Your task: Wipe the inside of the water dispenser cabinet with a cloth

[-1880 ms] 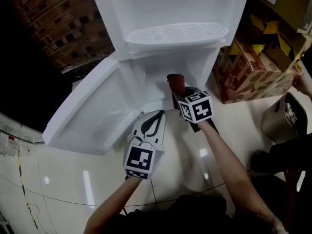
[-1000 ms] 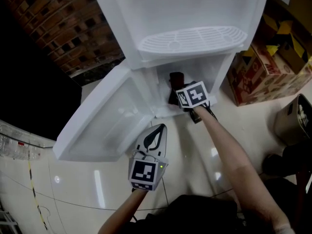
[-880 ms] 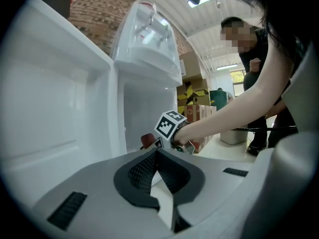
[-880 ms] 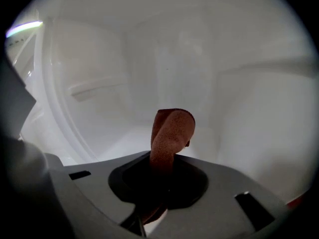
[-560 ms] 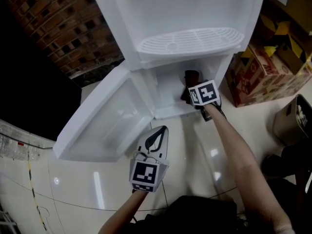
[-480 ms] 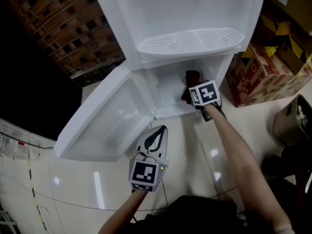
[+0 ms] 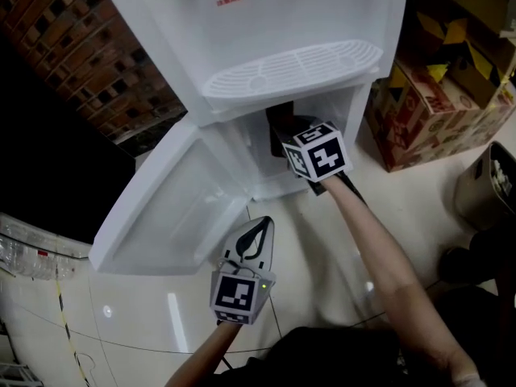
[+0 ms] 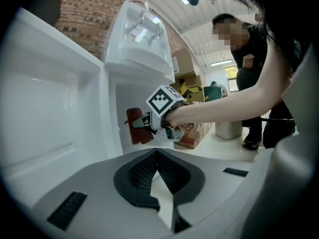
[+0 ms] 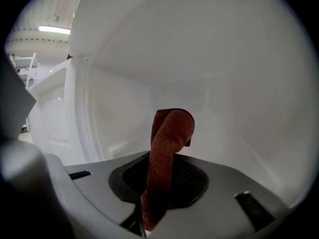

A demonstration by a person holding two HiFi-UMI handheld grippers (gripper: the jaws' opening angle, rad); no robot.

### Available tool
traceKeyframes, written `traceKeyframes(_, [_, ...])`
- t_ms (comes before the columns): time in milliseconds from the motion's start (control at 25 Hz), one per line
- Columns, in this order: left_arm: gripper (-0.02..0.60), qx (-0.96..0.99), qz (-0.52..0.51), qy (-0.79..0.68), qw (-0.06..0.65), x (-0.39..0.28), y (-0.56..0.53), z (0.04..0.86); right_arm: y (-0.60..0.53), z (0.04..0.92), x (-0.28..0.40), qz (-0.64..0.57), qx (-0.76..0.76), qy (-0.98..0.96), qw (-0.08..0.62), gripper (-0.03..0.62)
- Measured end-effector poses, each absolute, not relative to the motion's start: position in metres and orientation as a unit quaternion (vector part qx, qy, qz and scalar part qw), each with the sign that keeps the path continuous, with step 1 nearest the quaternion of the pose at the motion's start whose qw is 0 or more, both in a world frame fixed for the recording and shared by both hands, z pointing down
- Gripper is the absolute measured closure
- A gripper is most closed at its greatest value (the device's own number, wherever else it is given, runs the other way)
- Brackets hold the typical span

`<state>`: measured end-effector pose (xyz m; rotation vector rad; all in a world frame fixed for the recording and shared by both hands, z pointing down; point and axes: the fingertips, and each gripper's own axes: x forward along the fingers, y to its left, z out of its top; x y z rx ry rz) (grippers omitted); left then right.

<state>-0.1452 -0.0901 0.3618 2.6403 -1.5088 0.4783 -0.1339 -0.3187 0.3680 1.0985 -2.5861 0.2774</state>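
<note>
Cloth (image 9: 168,138): rust-brown, coarse weave. Cabinet (image 9: 224,83) interior: plain white. My right claw (image 9: 159,176): pale grey body, black ribbed pads. Brick wall (image 7: 105,63), 10 o'clock: red-brown. Boxes (image 7: 427,111), 3 o'clock: tan, red-yellow print.

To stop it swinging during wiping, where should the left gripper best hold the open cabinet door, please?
Probably at the free edge of the cabinet door, farthest from the hinge: the raised rim there looks thin enough for the jaws. The shut left gripper would open and approach from the front.
</note>
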Motion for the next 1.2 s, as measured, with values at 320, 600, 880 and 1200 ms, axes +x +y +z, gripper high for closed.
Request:
traceKeyframes(320, [0.606,0.852,0.162,-0.497,0.037,-0.150,-0.083,0.355,-0.309,0.319,-0.184,-0.078,0.351,-0.923,0.138,0.519])
traceKeyframes(600, [0.606,0.847,0.185,-0.497,0.038,-0.153,-0.077,0.364,-0.310,0.317,-0.190,-0.076,0.336,-0.932,0.116,0.519])
traceKeyframes(880, [0.606,0.847,0.209,-0.487,0.037,-0.151,-0.076,0.372,-0.309,0.276,-0.174,0.071,0.294,-0.953,0.013,0.520])
traceKeyframes(1200, [0.606,0.845,0.217,-0.487,0.036,-0.157,-0.071,0.373,-0.317,0.312,-0.188,0.135,0.285,-0.948,0.042,0.520])
